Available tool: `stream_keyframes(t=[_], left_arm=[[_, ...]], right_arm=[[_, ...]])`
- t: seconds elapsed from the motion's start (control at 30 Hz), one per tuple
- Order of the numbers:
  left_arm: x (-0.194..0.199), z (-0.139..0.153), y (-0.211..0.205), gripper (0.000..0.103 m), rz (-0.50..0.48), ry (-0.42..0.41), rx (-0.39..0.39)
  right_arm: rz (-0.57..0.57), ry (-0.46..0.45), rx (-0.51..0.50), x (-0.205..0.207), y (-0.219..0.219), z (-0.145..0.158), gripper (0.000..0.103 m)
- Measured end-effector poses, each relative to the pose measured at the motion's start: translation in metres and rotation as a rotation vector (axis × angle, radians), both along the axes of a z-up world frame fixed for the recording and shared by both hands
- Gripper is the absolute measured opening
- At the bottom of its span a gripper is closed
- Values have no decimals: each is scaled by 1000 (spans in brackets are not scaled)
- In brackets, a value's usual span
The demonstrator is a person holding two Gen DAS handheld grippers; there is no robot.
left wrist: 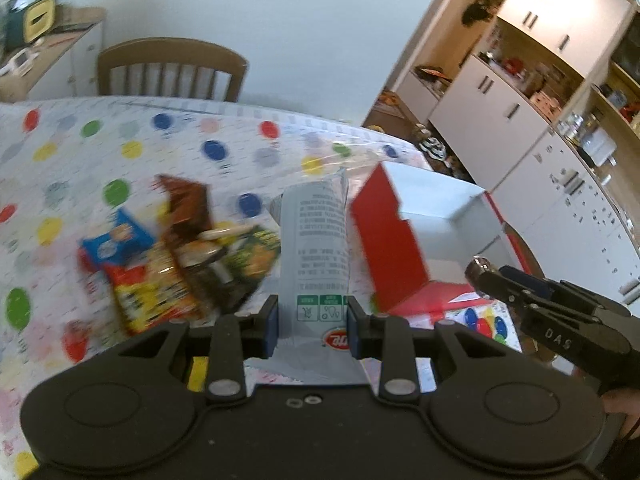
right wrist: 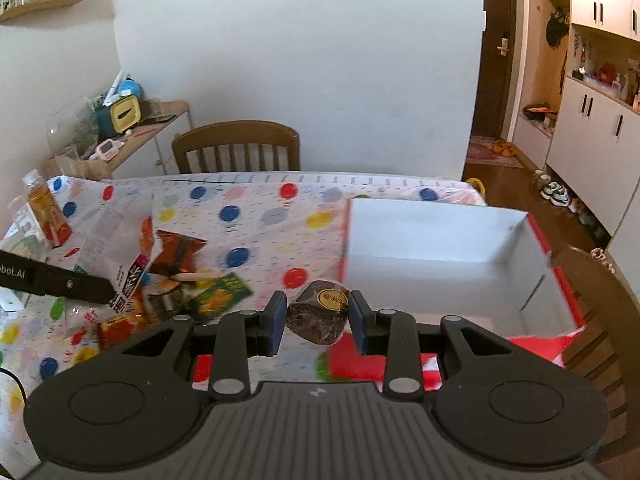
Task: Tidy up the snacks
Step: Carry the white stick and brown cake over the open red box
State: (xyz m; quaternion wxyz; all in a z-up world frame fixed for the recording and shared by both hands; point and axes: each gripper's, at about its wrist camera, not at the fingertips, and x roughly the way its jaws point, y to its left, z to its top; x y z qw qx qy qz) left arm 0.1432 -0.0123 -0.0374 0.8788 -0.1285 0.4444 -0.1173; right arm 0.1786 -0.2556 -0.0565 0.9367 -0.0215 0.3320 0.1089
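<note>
Left gripper up close: its blue-padded jaws are clamped on a tall grey foil snack packet with printed text and green symbols, which stands upright between the pads, its top reaching out over the table. Over on the other hand, the right gripper has its jaws pressed on a small dark brown wrapped cake with a round yellow label, held clear above the tabletop.

Moving outward! Just left of the grey packet sits the heap of loose snacks: a blue pack, a yellow-and-red pack, a green pack, a brown bag standing up behind them, all blurred. They lie on the white tablecloth with coloured dots. Right of the packet, the open red cardboard box with a white inside waits on the table, one red flap standing up beside the packet. From the right wrist view the wrapped cake hangs just beside the box's near left corner, outside the rim.

Farther out, a plastic bottle of amber drink stands at the table's far left, and a wooden chair is tucked in behind.
</note>
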Motion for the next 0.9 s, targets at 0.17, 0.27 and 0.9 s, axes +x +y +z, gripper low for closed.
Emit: stream_keyframes(t=[0.17,0.27,0.9], left_arm=[[26,1,-53,30,-42,-2,6],[43,2,-89,30,-70,-5,20],[149,-49,-240,30,-112,105,178]], right_arm=[[6,9,-2,22,-36,-4,32],[11,19,-10,36,-58,-10,32],[64,171,-30,130,-146,-74,32]])
